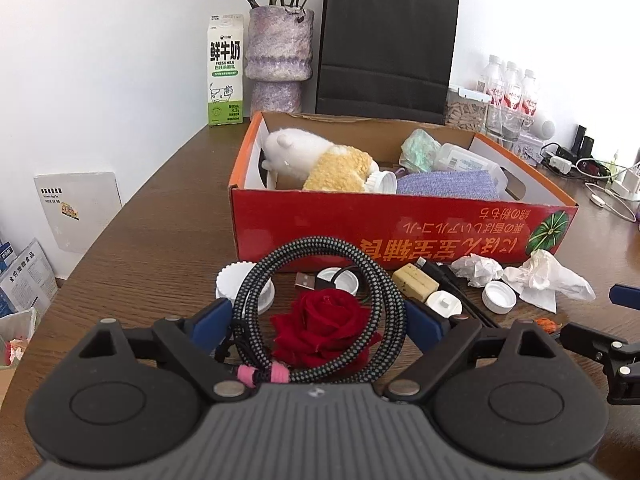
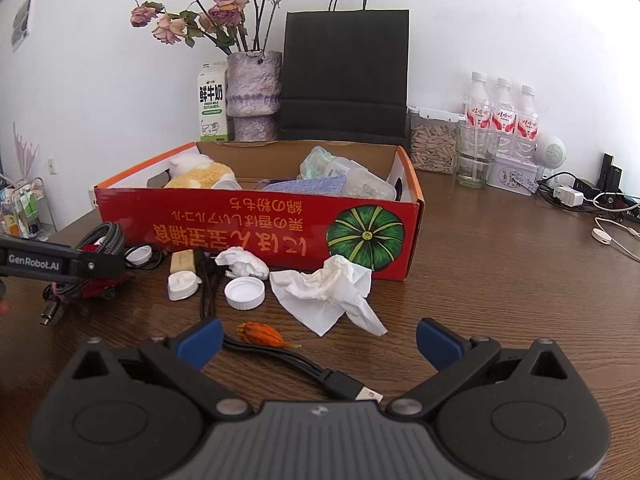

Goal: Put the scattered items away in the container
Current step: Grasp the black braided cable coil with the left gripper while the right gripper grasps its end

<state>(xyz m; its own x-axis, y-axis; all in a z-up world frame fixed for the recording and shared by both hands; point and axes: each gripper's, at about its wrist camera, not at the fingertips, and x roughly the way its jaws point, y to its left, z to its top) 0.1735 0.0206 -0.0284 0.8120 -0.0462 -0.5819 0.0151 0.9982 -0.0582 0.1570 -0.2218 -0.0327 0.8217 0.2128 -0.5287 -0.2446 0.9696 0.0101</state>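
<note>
An open red cardboard box (image 1: 360, 232) (image 2: 240, 224) holds a plush toy (image 1: 320, 160), a purple cloth and plastic bottles. In front of it my left gripper (image 1: 320, 320) (image 2: 60, 264) is shut on a coil of braided cable (image 1: 316, 246), tilted upright, with a red rose (image 1: 324, 328) inside the loop. Loose on the table lie white caps (image 1: 499, 297) (image 2: 245, 293), a yellow block (image 1: 414, 282), a white plug (image 2: 182, 285) and crumpled tissues (image 1: 548, 280) (image 2: 328, 288). My right gripper (image 2: 320, 340) stands open low over the table. A dried orange flower (image 2: 260, 334) and a black USB cable (image 2: 340, 384) lie between its fingers.
Behind the box stand a milk carton (image 1: 225, 72), a purple vase (image 1: 278, 60) of dried roses and a black paper bag (image 1: 384, 48). Water bottles (image 2: 500, 112), a seed jar (image 2: 434, 148), a tin and tangled chargers (image 2: 572, 196) fill the back right. The table's left edge (image 1: 132, 208) is close.
</note>
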